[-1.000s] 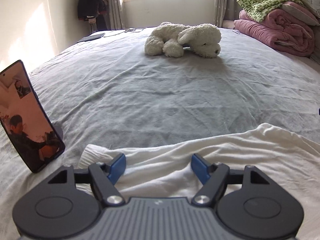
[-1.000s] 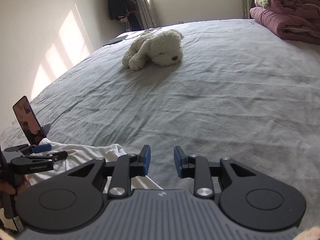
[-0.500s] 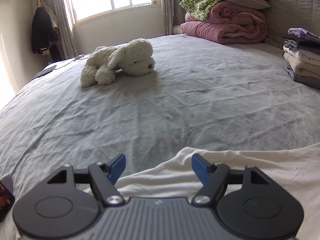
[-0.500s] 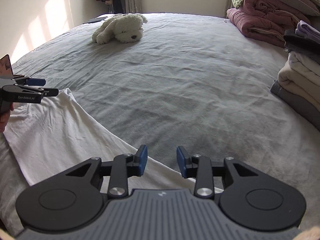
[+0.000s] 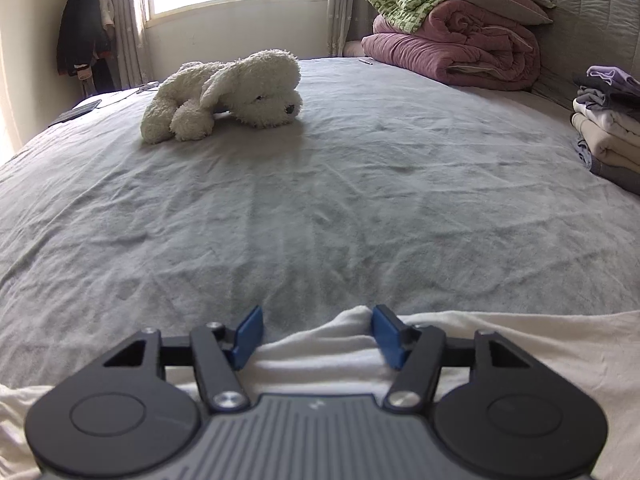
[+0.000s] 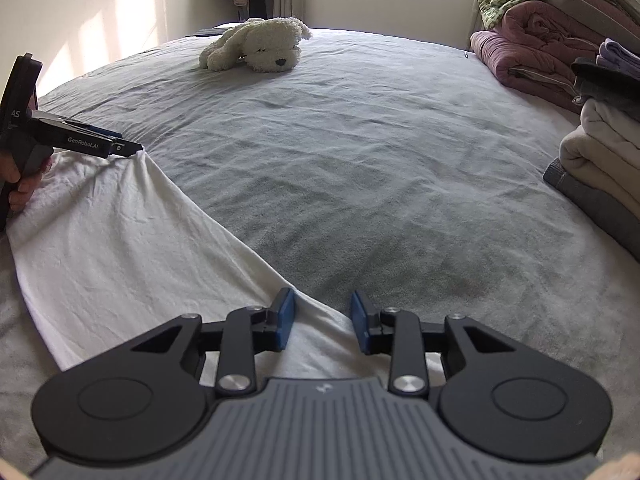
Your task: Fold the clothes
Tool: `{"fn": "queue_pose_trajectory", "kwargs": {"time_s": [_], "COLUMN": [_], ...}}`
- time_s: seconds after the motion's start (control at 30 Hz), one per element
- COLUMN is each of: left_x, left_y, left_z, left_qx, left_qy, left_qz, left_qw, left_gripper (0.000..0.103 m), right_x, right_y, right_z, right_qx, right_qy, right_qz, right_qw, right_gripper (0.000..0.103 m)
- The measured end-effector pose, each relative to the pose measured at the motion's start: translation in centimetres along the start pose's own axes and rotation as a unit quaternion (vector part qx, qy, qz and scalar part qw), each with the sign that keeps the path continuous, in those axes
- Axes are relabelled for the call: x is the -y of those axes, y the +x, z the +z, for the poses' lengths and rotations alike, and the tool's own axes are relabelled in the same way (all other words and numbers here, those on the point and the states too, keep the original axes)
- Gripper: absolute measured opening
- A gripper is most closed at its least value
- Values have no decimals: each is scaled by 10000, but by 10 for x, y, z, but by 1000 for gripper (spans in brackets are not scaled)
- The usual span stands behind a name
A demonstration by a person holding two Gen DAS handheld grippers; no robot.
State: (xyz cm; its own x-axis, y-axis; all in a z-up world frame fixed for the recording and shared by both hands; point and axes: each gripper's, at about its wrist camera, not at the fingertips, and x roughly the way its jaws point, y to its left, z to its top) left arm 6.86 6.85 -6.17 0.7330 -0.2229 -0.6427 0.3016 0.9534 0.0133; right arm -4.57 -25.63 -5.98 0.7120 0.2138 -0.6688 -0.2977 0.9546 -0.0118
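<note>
A white garment (image 6: 132,248) lies spread on the grey bed (image 6: 360,140). In the left wrist view its edge (image 5: 500,340) bunches up between the blue pads. My left gripper (image 5: 316,330) is open, with a fold of white cloth lying between its jaws. It also shows in the right wrist view (image 6: 120,145) at the garment's far corner. My right gripper (image 6: 322,316) is open over the garment's near edge, with cloth between the jaws.
A white plush dog (image 5: 224,96) lies at the far middle of the bed. Rolled pink and green quilts (image 5: 452,36) sit at the far right. A stack of folded clothes (image 6: 600,152) stands on the right. A dark jacket (image 5: 80,44) hangs by the window.
Both grippers have swung right along the bed; the phone at the left has left the left wrist view. The garment now lies stretched between them. Both grippers stay open.
</note>
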Motion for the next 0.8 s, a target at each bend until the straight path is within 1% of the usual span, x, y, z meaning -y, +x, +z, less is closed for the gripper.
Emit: {"fn": "queue_pose_trajectory", "kwargs": {"time_s": [0.03, 0.07, 0.1, 0.13, 0.17, 0.2, 0.23, 0.37, 0.4, 0.47, 0.5, 0.57, 0.6, 0.67, 0.7, 0.73, 0.77, 0.8], "left_x": [2, 6, 9, 13, 15, 17, 17, 7, 7, 9, 12, 18, 20, 22, 22, 22, 22, 23], "left_y": [-1, -2, -3, -4, -5, -6, -8, -17, -15, -6, -1, 0, -1, -5, -8, -12, -17, -22], "left_z": [0, -1, -3, -5, -7, -9, -11, -13, -13, -13, -14, -13, -13, -12, -11, -12, -12, -13], "left_qx": [24, 56, 91, 152, 234, 317, 407, 936, 934, 691, 590, 575, 581, 620, 653, 710, 780, 829], "left_qy": [-17, 7, 51, 107, 130, 125, 79, -280, -299, -218, -146, 22, 82, 143, 151, 160, 179, 221], "left_qz": [-114, -148, -129, -106, -73, -36, -16, 21, 35, 99, 166, 322, 406, 522, 560, 558, 534, 496], "left_qw": [9999, 9999, 9999, 9998, 9996, 9994, 9991, 9952, 9952, 9973, 9980, 9978, 9975, 9966, 9962, 9958, 9954, 9951], "left_gripper": [28, 22, 17, 10, 9, 7, 6, 5, 5, 6, 8, 10, 14, 27, 44, 55, 57, 58], "right_x": [-2, -5, -9, -13, -16, -19, -24, -32, -34, -35, -33, -34, -35, -38, -38, -40, -40, -39], "right_y": [-1, -1, -1, -2, -3, -4, -5, -6, -5, -3, 2, 5, 3, 0, -4, -9, -15, -23], "right_z": [-1, -2, -3, -4, -6, -8, -11, -15, -16, -17, -18, -17, -16, -14, -13, -13, -12, -11], "right_qx": [27, 50, 78, 117, 158, 223, 329, 563, 610, 658, 572, 563, 573, 606, 666, 743, 813, 862], "right_qy": [-33, -83, -165, -247, -315, -369, -466, -742, -805, -888, -829, -854, -837, -793, -741, -700, -642, -542], "right_qz": [22, 21, -7, -59, -118, -212, -353, -753, -843, -994, -988, -1050, -1110, -1224, -1267, -1316, -1334, -1275], "right_qw": [10000, 10000, 9998, 9996, 9993, 9988, 9977, 9928, 9913, 9889, 9900, 9892, 9886, 9875, 9869, 9860, 9856, 9866], "right_gripper": [22, 20, 13, 10, 9, 7, 5, 4, 4, 4, 5, 7, 10, 18, 22, 23, 24, 28]}}
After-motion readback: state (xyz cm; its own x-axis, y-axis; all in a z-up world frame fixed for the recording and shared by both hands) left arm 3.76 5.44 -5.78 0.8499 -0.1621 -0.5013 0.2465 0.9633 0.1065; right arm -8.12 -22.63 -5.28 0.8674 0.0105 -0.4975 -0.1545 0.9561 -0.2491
